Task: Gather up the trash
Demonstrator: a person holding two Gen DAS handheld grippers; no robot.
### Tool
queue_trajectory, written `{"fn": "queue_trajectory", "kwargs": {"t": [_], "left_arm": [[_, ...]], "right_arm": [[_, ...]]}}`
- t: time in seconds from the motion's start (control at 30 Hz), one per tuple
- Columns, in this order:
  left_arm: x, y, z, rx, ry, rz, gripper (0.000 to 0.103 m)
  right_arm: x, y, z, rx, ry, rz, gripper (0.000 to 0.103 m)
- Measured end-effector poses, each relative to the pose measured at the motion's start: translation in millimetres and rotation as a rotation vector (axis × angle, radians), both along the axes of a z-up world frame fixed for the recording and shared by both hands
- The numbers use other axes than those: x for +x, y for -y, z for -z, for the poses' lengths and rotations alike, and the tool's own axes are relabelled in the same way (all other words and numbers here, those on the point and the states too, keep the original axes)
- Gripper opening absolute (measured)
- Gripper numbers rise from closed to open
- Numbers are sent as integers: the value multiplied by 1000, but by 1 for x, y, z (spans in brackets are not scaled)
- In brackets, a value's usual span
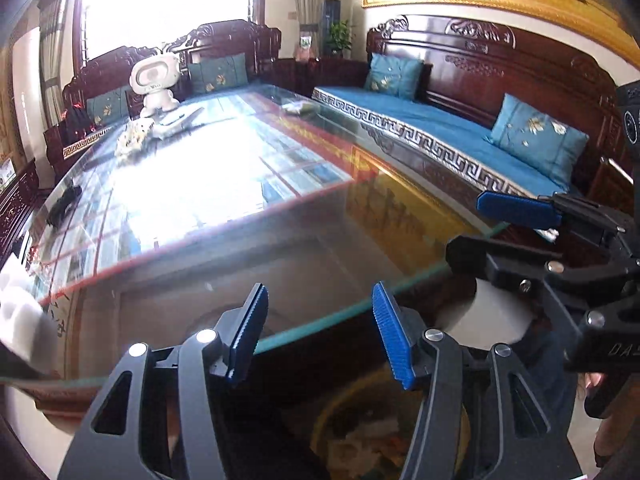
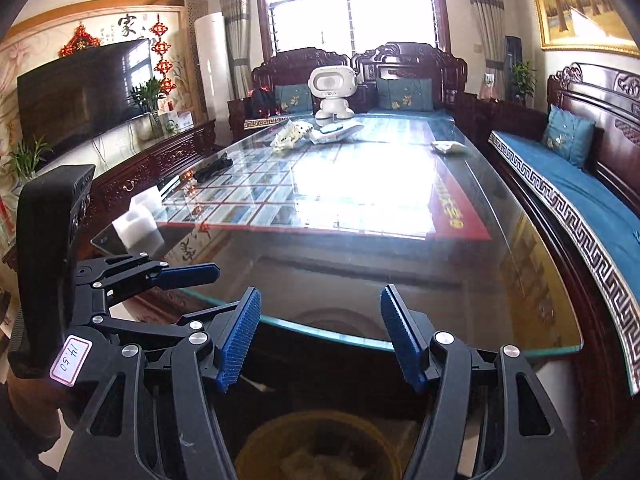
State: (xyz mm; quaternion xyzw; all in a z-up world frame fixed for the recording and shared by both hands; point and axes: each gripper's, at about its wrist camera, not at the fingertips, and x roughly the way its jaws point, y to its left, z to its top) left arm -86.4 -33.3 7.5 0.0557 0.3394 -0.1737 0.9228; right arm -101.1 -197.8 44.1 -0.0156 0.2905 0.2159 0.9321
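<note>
A long glass-topped table (image 2: pixel 360 272) fills both views. Trash lies at its far end: a crumpled white wrapper (image 2: pixel 290 134), a flat white-and-blue packet (image 2: pixel 336 132) and a small packet (image 2: pixel 448 147) at the right edge. White foam pieces (image 2: pixel 138 218) sit on the near left corner. A round yellowish bin (image 2: pixel 316 446) with scraps inside stands on the floor below both grippers. My left gripper (image 1: pixel 320 328) is open and empty over the table's near edge. My right gripper (image 2: pixel 320 336) is open and empty beside it; it shows in the left wrist view (image 1: pixel 496 228).
A white toy robot (image 2: pixel 332 90) stands at the table's far end. A black object (image 2: pixel 212 168) lies near the left edge. A carved wooden sofa with blue cushions (image 2: pixel 572 184) runs along the right. A TV (image 2: pixel 84 96) and cabinet stand at the left.
</note>
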Motion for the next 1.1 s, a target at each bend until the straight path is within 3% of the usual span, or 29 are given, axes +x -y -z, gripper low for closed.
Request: {"fn": "queue_trajectory", "kwargs": {"t": [0.2, 0.3, 0.43, 0.57, 0.8, 0.87, 1.1], "left_arm": [[43, -11, -13, 11, 31, -60, 60], [65, -18, -14, 14, 36, -90, 68], [93, -27, -13, -17, 37, -127, 83], [119, -32, -12, -24, 42, -165, 90], [161, -43, 2, 7, 28, -245, 93], [172, -48, 10, 10, 7, -268, 99], [198, -62, 36, 33, -33, -353, 99]], "right_arm": [[46, -9, -9, -7, 24, 14, 69], [71, -11, -7, -1, 14, 26, 69], [97, -18, -7, -5, 19, 38, 79], [121, -24, -6, -11, 21, 47, 87], [161, -32, 6, -32, 1, 98, 88], [168, -33, 9, -33, 2, 113, 90], [197, -35, 30, -29, -30, 155, 94]]}}
